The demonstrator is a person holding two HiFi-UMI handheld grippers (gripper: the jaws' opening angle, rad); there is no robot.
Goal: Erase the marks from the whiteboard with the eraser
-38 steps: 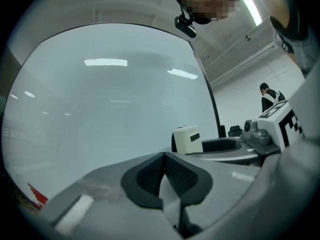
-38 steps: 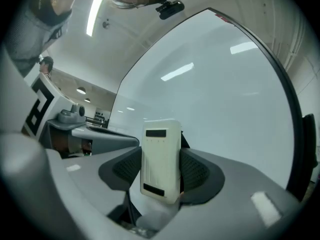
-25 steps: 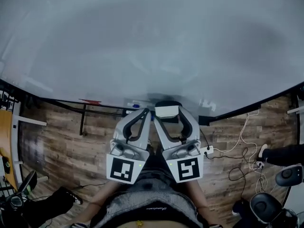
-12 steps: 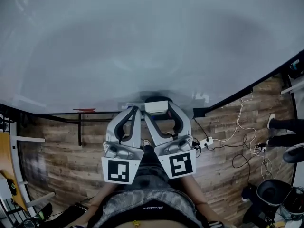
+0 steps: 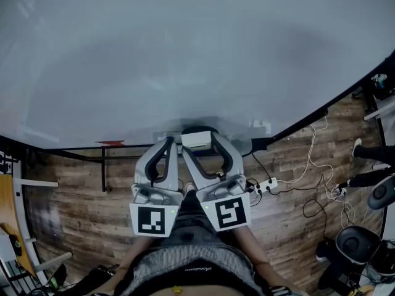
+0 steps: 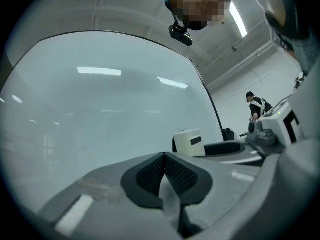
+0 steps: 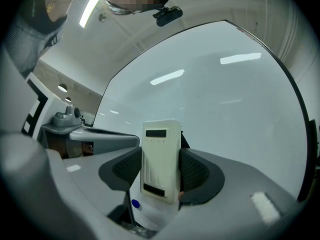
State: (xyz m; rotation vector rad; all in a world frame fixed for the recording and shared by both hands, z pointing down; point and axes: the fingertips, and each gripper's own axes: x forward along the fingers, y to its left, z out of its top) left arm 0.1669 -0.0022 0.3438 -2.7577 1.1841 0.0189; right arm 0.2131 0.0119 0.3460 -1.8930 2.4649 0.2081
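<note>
At the lower edge of the whiteboard (image 5: 185, 54), the left gripper (image 6: 164, 170) has its jaws pressed together on nothing, while just beside it the right gripper (image 7: 162, 173) has its jaws clamped on the upright white eraser (image 7: 160, 149).

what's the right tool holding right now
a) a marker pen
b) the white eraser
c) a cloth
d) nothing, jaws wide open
b: in the right gripper view the right tool has its jaws closed on the two sides of the eraser, a white block standing upright between them. The left tool is shut with nothing in it.
</note>
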